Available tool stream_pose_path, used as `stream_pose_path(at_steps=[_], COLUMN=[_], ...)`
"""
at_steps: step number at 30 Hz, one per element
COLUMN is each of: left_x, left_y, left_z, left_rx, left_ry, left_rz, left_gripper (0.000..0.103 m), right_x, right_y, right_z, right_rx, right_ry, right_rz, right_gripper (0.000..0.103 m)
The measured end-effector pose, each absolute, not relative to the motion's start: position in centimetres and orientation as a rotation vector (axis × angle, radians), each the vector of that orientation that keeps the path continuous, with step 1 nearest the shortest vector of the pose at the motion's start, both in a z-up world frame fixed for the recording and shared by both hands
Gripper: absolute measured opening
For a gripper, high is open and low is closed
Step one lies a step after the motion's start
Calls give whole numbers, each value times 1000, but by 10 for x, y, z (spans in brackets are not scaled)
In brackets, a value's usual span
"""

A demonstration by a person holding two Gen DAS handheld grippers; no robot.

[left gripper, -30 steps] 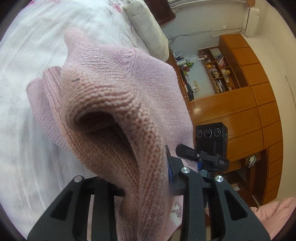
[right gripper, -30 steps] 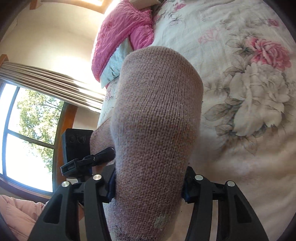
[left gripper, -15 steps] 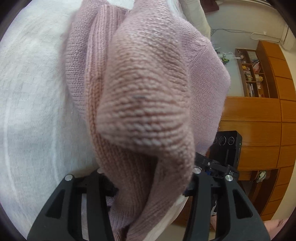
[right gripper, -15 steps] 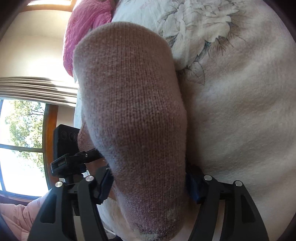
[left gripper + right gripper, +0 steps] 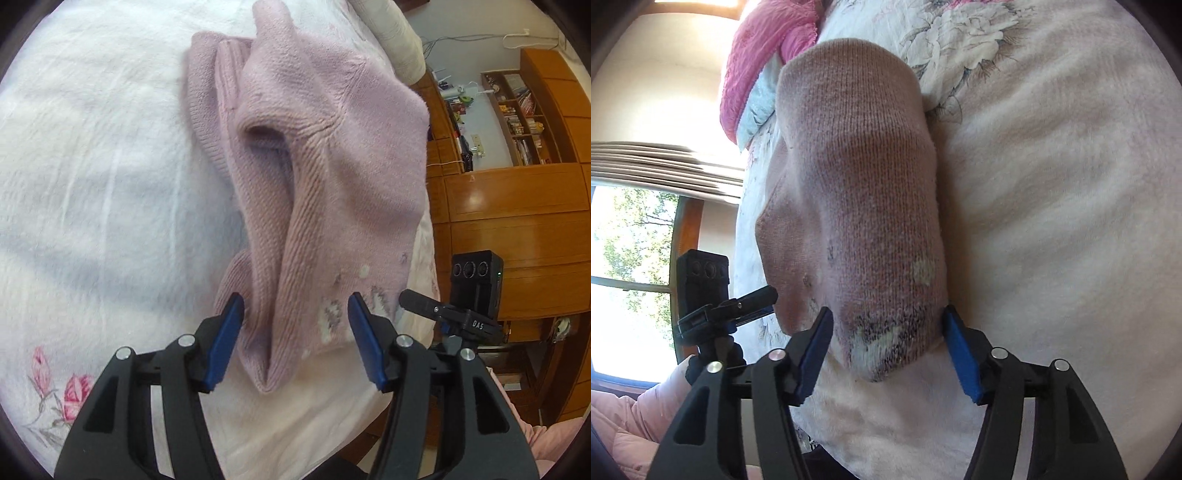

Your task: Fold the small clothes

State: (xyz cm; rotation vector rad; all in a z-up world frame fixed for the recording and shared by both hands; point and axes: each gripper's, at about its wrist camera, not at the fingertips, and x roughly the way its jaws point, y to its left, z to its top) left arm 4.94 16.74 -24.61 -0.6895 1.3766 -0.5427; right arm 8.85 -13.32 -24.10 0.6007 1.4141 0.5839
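Pink knit sweater [image 5: 317, 177] lies bunched on the bed [image 5: 92, 184] — both grippers, left [image 5: 295, 336] and right [image 5: 886, 350], hover low with jaws spread, released. Only the right view shows a pink pillow [image 5: 764, 51] at 11 o'clock.

Left gripper [image 5: 295, 338], right gripper [image 5: 888, 349]: black frames, blue pads, silver screws; pink sleeve [image 5: 646, 410].

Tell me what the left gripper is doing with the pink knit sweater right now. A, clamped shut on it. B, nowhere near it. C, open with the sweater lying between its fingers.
C: the left gripper is open, blue pads apart, and the pink sweater lies on the bed.
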Motion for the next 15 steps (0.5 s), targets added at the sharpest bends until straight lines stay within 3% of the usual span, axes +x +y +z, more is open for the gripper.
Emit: stream_pose_path(at_steps=[8,15], left_x=[38,26], left_y=[170,162], left_z=[-272,-243], left_rx=[-661,-553], left_ry=[1437,1444], left_rz=[-462,-413], left_gripper=[57,55], right_x=[86,77], right_y=[-117,-105], right_z=[-248,-227], right_rx=[570,500], right_ry=[1447,1445], right_rz=[511,425], right_gripper=[52,65])
